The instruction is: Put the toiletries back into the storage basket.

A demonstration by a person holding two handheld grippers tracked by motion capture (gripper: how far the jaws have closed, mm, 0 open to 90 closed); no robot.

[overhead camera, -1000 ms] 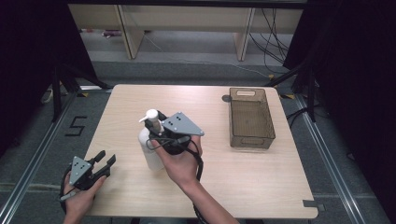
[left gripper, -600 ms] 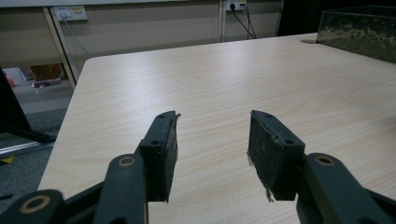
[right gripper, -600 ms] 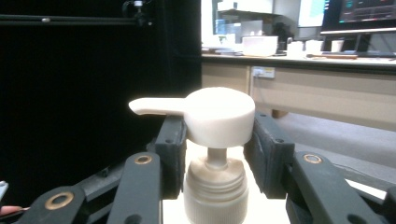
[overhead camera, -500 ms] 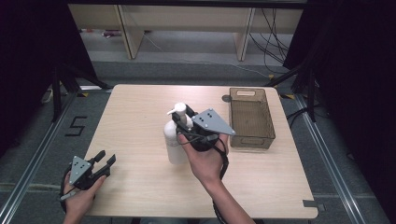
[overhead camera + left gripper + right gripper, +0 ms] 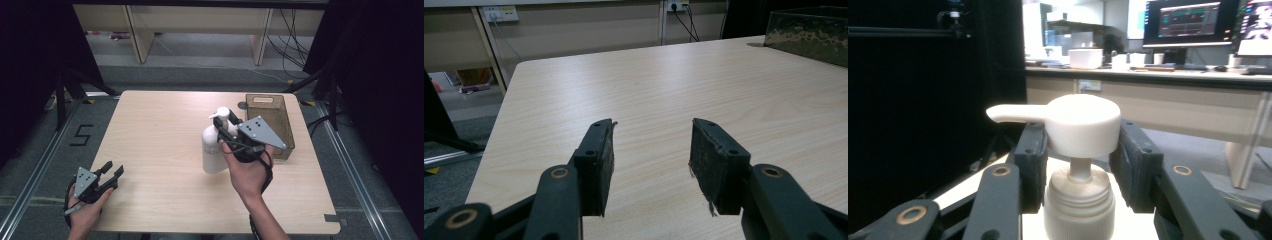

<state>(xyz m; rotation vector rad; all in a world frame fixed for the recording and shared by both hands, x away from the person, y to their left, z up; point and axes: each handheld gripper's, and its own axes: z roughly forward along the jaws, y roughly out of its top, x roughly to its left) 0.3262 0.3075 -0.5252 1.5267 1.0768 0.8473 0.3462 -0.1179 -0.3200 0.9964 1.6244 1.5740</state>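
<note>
A white pump bottle (image 5: pixel 212 151) stands upright at the table's middle right, just left of the brown basket (image 5: pixel 285 138). My right gripper (image 5: pixel 224 129) is shut on its neck, under the pump head. In the right gripper view the pump head (image 5: pixel 1081 122) sits between the two pads (image 5: pixel 1030 160), spout pointing left. Whether the bottle's base touches the table I cannot tell. My left gripper (image 5: pixel 112 170) rests at the table's front left corner, held in a hand. It is open, with only bare wood between its jaws (image 5: pixel 651 147).
The translucent brown basket (image 5: pixel 809 30) stands at the table's back right, close to the right edge. The light wooden table (image 5: pixel 155 130) has wide free room on its left and middle. Dark floor, rails and shelving legs surround it.
My right gripper has carried the pump bottle to the right, from the table's middle to just beside the basket. The left gripper has stayed in place.
</note>
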